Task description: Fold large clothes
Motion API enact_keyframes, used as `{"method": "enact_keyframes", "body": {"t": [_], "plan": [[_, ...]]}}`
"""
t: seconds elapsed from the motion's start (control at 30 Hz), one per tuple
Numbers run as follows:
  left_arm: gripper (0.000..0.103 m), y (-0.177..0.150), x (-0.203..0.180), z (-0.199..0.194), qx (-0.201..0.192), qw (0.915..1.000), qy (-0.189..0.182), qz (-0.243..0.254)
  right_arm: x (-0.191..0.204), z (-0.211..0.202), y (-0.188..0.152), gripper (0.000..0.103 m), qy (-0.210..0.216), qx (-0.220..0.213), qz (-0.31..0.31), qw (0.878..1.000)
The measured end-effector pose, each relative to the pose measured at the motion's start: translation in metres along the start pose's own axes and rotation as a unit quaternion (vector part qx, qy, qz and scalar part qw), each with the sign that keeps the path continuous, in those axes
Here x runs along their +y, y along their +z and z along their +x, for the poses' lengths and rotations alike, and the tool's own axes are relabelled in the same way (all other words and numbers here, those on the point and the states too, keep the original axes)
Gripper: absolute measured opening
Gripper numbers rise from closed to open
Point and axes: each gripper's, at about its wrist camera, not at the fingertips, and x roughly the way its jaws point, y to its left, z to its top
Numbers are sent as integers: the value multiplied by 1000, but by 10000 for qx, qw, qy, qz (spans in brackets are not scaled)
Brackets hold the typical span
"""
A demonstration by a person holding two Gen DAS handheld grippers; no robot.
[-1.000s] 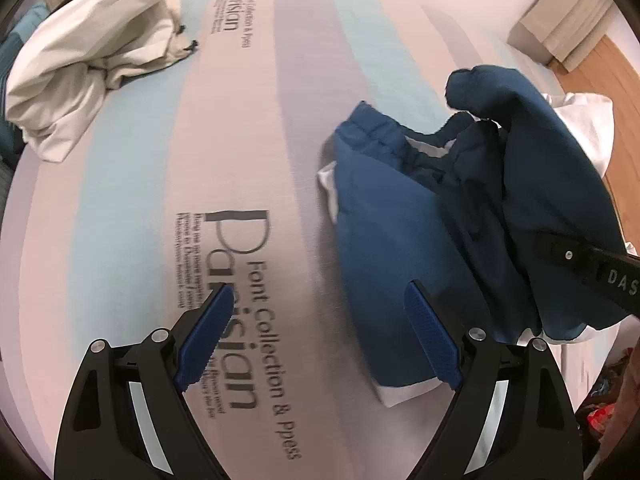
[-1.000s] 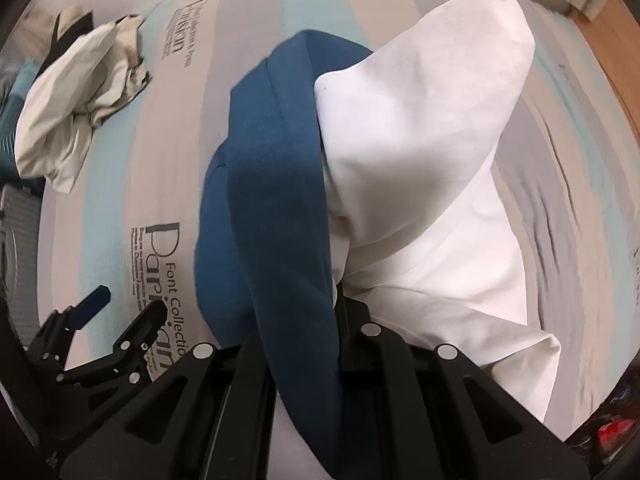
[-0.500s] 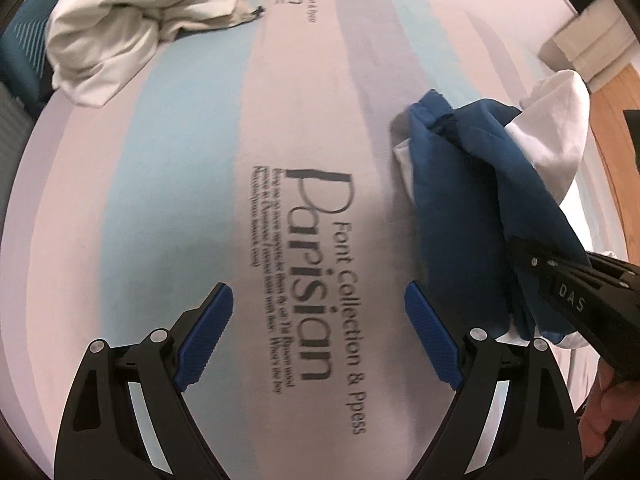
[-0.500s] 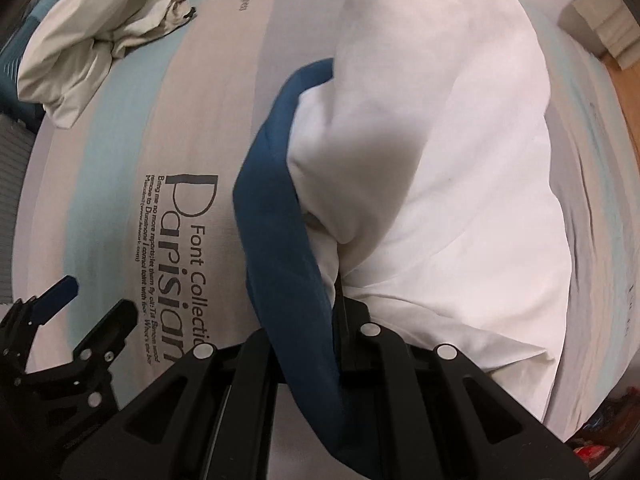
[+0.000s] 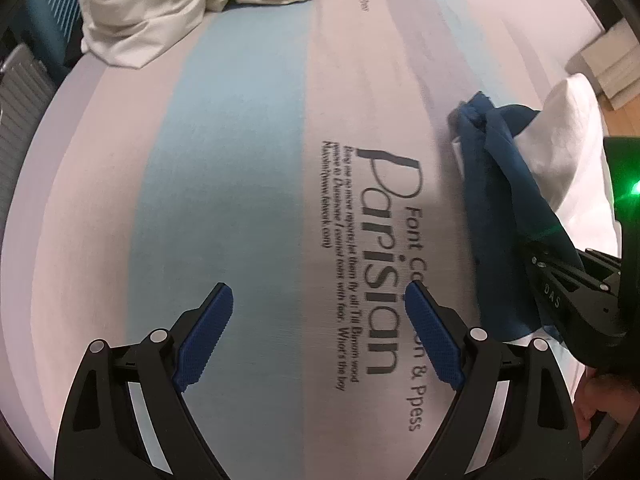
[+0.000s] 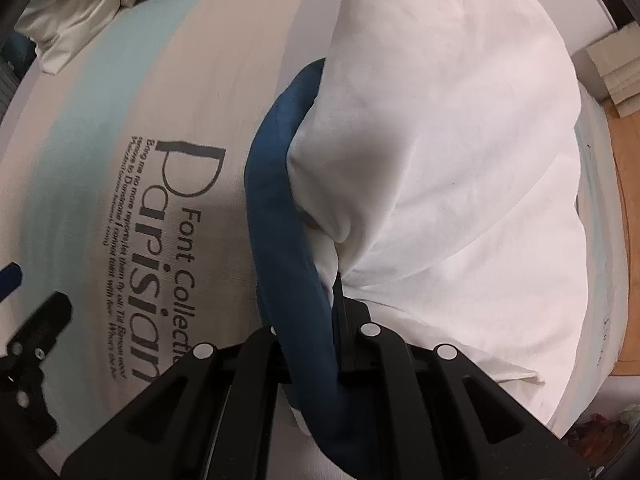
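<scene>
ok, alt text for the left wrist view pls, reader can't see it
The open left gripper hovers empty over a striped bedsheet printed "Parisian". At right, the right gripper holds a blue-and-white garment; a crumpled cream garment lies at top left.

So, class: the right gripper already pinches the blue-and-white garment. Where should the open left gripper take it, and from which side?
Left gripper: take the garment's bunched blue end, coming from above. It lies clear of the right gripper and looks narrow enough to fit the jaws.
</scene>
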Motion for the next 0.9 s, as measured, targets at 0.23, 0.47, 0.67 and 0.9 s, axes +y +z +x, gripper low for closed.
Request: {"method": "enact_keyframes", "body": {"t": [0.23, 0.47, 0.67, 0.9], "plan": [[86, 0, 15, 8, 36, 9999, 83, -84, 14, 25, -4, 5, -212, 16, -376, 9991], [86, -5, 17, 4, 32, 9998, 174, -86, 20, 23, -17, 10, -301, -174, -736, 9967], [86, -14, 18, -6, 19, 9996, 249, -100, 27, 14, -33, 49, -141, -225, -1033, 9943], [87, -32, 17, -30, -85, 9990, 419, -160, 32, -10, -61, 89, 273, -541, -1218, 9907]]}}
